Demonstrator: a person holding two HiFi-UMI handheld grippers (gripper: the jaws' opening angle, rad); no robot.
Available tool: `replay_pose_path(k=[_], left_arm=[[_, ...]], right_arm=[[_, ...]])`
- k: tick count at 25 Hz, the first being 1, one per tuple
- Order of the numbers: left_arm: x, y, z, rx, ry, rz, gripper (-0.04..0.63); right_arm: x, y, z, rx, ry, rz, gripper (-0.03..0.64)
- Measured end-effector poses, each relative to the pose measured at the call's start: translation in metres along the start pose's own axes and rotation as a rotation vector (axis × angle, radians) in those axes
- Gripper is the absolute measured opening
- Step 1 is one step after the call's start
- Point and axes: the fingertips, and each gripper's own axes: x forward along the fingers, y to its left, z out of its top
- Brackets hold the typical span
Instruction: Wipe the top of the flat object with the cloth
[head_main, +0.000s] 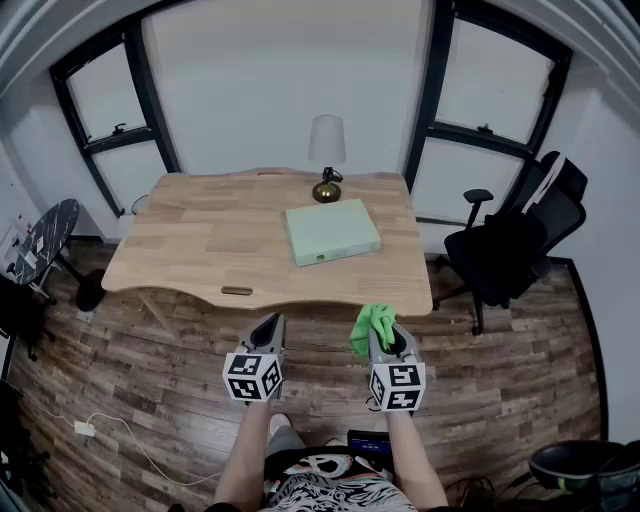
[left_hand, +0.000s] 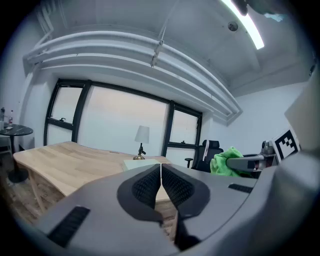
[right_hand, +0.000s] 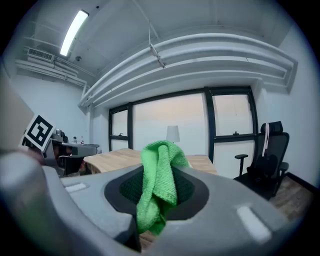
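Observation:
A pale green flat box (head_main: 332, 231) lies on the right part of the wooden desk (head_main: 200, 235); its edge shows past the left jaws as the flat box (left_hand: 142, 163). My right gripper (head_main: 378, 330) is held in front of the desk's near edge, shut on a bright green cloth (head_main: 371, 325) that bunches up out of its jaws. The cloth (right_hand: 159, 182) fills the jaws in the right gripper view. My left gripper (head_main: 270, 330) hangs beside it, shut and empty, its pads (left_hand: 148, 187) pressed together. Both grippers are short of the desk.
A brass lamp with a white shade (head_main: 326, 152) stands just behind the box. A black office chair (head_main: 510, 250) sits right of the desk. A small round table (head_main: 42, 240) stands at the left. Wood floor lies under the grippers.

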Motion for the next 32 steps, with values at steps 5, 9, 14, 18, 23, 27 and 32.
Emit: replay_pose_path(k=[5,9,14,18,23,27,32], left_arm=[[0.001,-0.007,-0.001,-0.016,-0.004,0.014,0.012],[0.003,-0.014,0.004,-0.013,-0.008,0.015,0.012],[0.012,-0.015,0.004,-0.013,0.001,0.017,0.012],[0.024,-0.009,0.008,-0.044,-0.01,0.026,0.012],[0.052,0.007,0.01,-0.101,-0.031,0.035,0.012],[0.091,0.02,0.008,-0.114,-0.019,0.023,0.012],[0.159,0.048,0.007,-0.135,0.017,0.014,0.012]], right_arm=[[-0.006,-0.008,-0.001,-0.009,0.001,0.005,0.091],[-0.009,-0.019,-0.001,0.01,-0.004,-0.01,0.091],[-0.005,-0.028,0.002,0.021,-0.028,0.001,0.091],[0.007,-0.033,0.005,0.032,-0.042,0.02,0.091],[0.034,-0.043,0.0,0.004,-0.019,0.041,0.091],[0.073,-0.063,0.0,0.009,0.001,0.023,0.091],[0.136,-0.086,0.003,0.009,0.044,0.01,0.091]])
